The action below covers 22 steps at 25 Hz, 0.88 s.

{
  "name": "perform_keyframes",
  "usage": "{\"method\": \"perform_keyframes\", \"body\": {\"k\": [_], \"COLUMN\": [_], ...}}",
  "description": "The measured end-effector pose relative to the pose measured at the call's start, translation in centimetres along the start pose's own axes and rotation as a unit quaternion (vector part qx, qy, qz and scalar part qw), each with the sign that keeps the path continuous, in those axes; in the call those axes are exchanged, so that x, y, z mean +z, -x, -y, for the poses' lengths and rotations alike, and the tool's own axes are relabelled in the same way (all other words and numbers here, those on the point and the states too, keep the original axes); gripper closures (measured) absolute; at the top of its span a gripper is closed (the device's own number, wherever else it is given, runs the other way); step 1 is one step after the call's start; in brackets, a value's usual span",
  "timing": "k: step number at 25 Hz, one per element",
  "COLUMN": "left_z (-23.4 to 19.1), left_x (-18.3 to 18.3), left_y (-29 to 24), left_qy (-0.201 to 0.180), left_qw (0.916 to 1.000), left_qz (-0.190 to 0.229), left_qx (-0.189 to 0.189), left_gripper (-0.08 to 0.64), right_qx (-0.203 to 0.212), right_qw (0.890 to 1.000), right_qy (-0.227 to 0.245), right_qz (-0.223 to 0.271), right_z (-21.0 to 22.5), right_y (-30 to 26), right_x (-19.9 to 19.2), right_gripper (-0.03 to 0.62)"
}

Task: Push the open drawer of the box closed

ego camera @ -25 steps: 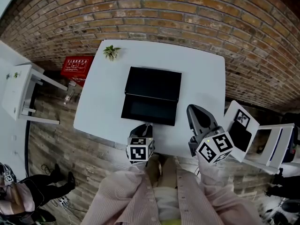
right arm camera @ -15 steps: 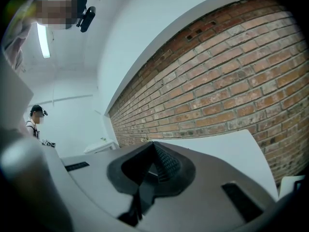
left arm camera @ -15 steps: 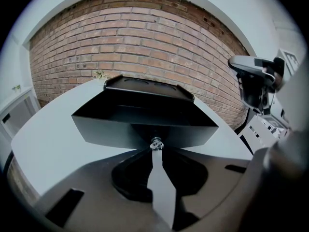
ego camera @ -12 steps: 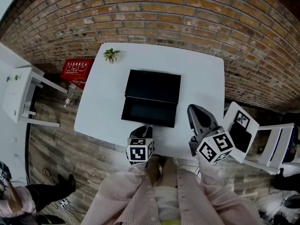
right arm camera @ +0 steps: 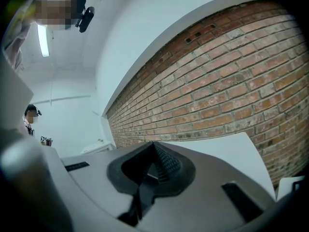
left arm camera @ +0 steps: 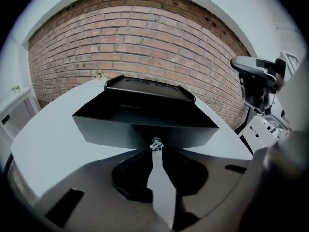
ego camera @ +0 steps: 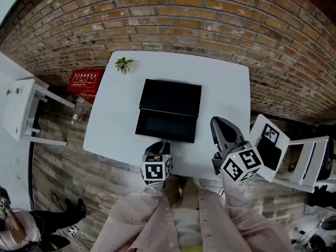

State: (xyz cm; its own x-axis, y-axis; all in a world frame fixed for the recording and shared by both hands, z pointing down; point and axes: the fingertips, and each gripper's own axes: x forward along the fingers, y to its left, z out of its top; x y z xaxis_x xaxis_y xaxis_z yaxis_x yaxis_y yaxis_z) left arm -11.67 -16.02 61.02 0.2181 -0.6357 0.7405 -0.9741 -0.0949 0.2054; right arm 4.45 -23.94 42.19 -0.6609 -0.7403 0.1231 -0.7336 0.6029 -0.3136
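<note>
Brick wall (ego camera: 210,14): red-brown, runs behind everything
Table (ego camera: 118,119): white square top, pretty much bare apart from the box
Box (ego camera: 170,94): flat black rectangular box, roughly mid-table
Drawer (ego camera: 167,124): black tray, pulled out of the box toward the person, still open
Right gripper (ego camera: 219,124): hangs over the near right part of the table, well clear of the box; fingers (right arm camera: 166,166) pressed together, nothing in them
Left gripper (ego camera: 165,142): right at the drawer front; fingers (left arm camera: 128,180) only a slit apart, pinching the knob
Plant (ego camera: 124,64): little green sprig at the far left corner
Knob (left arm camera: 156,144): tiny silver metal one, centre of the drawer front
</note>
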Motion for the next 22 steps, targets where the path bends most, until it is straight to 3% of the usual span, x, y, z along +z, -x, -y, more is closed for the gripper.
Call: {"method": "perform_keyframes", "body": {"k": [22], "left_z": [-0.3], "left_x": [1.1], "left_y": [-1.2], "left_qy": [-0.033], "left_qw": [0.9992], "left_qz": [-0.016], "left_qx": [-0.013], "left_gripper": [0.499], "right_qx": [-0.029], "right_qw": [0.999], "right_qy": [0.001], "right_qz": [0.015], "right_z": [0.6], "right_y": [0.8], "right_x": [0.7], "right_gripper": [0.591]}}
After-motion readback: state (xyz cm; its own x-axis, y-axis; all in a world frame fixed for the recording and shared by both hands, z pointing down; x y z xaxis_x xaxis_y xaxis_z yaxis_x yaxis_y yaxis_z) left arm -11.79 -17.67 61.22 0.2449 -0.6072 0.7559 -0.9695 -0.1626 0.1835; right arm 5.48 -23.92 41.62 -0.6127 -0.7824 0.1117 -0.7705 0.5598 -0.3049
